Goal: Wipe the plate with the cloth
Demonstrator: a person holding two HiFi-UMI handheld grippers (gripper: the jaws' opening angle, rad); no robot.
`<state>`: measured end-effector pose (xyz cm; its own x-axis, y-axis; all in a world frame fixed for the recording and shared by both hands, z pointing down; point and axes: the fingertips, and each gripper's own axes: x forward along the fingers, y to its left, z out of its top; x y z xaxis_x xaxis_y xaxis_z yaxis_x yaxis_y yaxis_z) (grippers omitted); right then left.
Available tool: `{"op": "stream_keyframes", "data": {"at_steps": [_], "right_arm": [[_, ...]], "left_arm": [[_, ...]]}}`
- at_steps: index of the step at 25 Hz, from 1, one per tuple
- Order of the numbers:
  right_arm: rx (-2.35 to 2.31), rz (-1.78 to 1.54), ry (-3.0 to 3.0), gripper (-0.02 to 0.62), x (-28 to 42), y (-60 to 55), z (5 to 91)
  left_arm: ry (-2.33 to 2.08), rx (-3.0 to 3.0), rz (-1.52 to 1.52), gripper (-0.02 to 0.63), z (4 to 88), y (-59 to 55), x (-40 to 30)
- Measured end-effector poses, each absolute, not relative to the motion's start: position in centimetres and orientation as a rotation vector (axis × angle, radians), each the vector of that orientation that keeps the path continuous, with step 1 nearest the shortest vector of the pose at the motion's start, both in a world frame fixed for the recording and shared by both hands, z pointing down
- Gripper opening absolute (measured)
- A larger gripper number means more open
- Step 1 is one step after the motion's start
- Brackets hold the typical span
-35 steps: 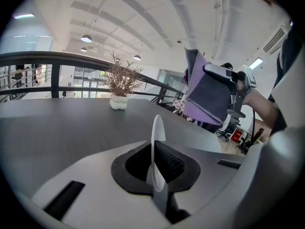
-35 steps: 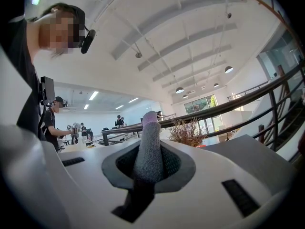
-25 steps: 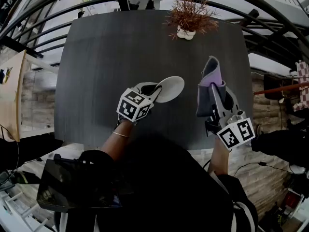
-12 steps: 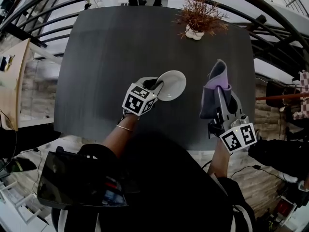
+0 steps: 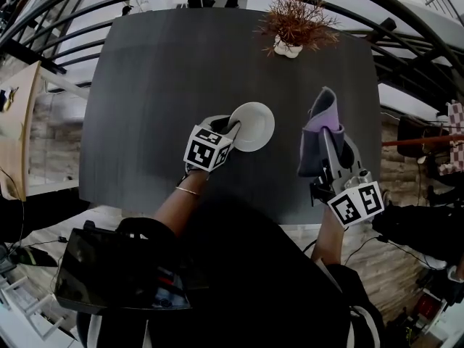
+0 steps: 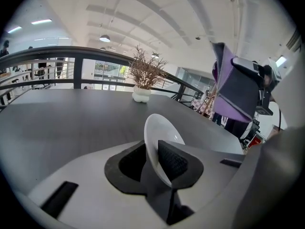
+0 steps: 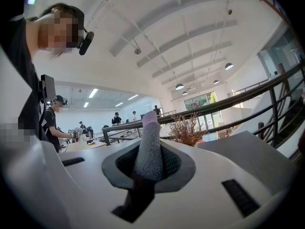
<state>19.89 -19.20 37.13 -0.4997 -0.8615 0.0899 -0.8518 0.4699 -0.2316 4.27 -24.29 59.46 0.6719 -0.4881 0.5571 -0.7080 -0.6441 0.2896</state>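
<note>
On the dark grey table (image 5: 159, 85) the small round white plate (image 5: 254, 125) has landed; left gripper (image 5: 230, 127) jaws have just been opening, rim loose between them, release looks near; right gripper (image 5: 330, 147) clamps the purple-grey cloth (image 5: 319, 114).

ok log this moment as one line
left tool: jaws just opening, round white plate between them | right tool: shut on grey and purple cloth | cloth apart from plate

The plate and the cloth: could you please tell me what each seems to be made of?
Plate: white, smooth, with a faint sheen and a thin rim; likely glazed ceramic, though plastic is possible. Cloth: purple and grey, fuzzy nap, folding softly; probably microfibre.
</note>
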Motion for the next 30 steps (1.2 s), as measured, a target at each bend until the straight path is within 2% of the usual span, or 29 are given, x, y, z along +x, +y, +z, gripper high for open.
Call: {"op": "stream_keyframes", "data": {"at_steps": [30], "right_arm": [[-1.553, -0.407, 2.662, 0.041, 19.9, -19.3, 37.8]], "left_arm": [[-1.032, 2.348, 0.798, 0.127, 63.0, -24.7, 3.5]]}}
